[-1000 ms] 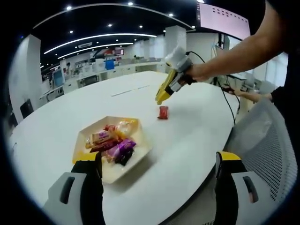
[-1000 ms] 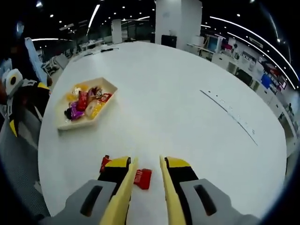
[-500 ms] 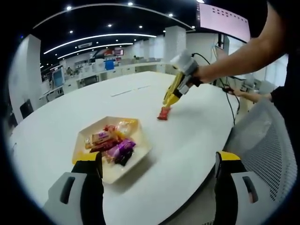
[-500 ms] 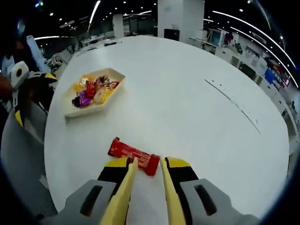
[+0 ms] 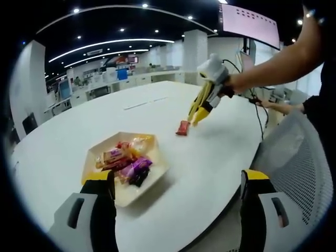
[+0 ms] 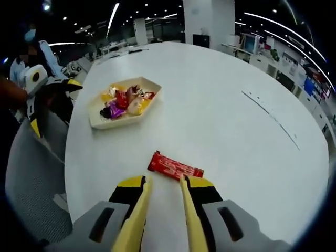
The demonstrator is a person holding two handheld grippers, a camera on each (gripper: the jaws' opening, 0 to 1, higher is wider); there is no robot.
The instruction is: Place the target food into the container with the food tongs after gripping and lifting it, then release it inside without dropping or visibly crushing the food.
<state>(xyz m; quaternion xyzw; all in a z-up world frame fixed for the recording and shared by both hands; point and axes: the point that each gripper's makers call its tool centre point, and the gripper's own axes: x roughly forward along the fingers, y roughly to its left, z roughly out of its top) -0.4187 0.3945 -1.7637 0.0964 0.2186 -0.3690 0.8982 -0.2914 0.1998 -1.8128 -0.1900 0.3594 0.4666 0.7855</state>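
We hold our right gripper [image 6: 163, 181] low over the round white counter [image 6: 220, 131], its yellow jaws a narrow gap apart and empty, lined up on the flat red wrapped snack bar [image 6: 175, 167] lying just ahead, well apart from the cream hexagonal tray of wrapped sweets [image 6: 125, 100]. Our left gripper [image 5: 176, 197] waits beside that tray [image 5: 157, 170], jaws wide and empty, likely to keep clear.

On the large white round bench [image 6: 220, 105] a cream hexagonal paper tray [image 6: 100, 123] filled with wrapped snacks [image 6: 126, 100] sits near the edge, and a red wrapped snack bar [image 6: 175, 166] lies flat on the bare top well apart from it, further along the same edge. The right gripper [image 6: 164, 197] hangs just short of the bar, its jaws slightly parted and not touching it, while the left gripper [image 5: 173, 210] sits off the edge beside the tray, a grey mesh chair [image 5: 299, 168] by it.
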